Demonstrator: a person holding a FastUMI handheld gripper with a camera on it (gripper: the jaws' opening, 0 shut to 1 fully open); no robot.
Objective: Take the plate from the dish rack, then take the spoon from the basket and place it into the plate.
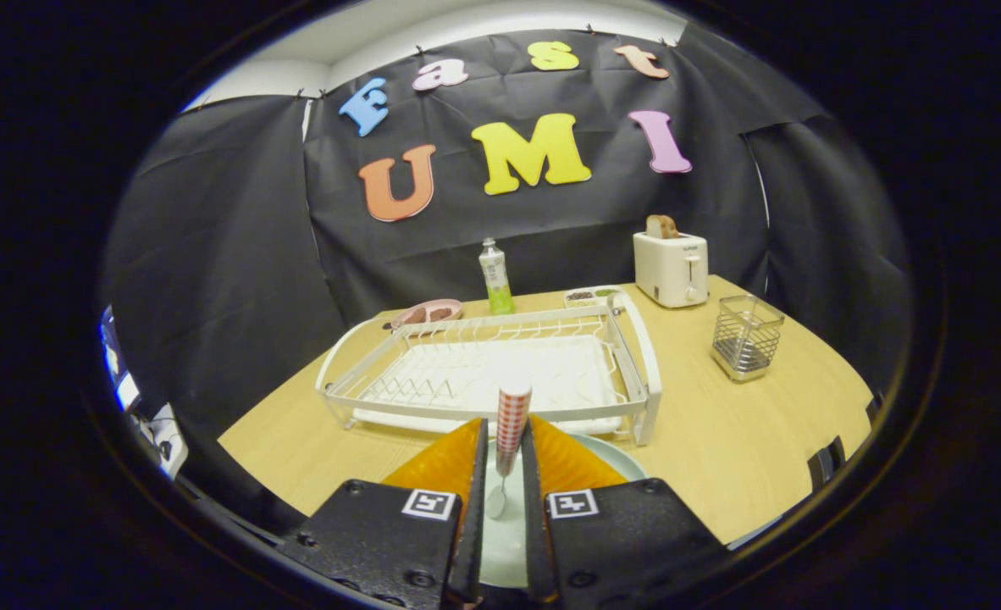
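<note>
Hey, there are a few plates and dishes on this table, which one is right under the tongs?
The pale green plate, below the tongs holding the spoon; the pink dish sits beyond the dish rack.

A pale wooden table [746, 440] is being enclosed on three sides by creased black cloth [238, 254], which is being held up by small clips along its top edge. Above the cloth, a strip of white wall or ceiling [433, 34] is being lit softly and evenly by indoor light.
</note>
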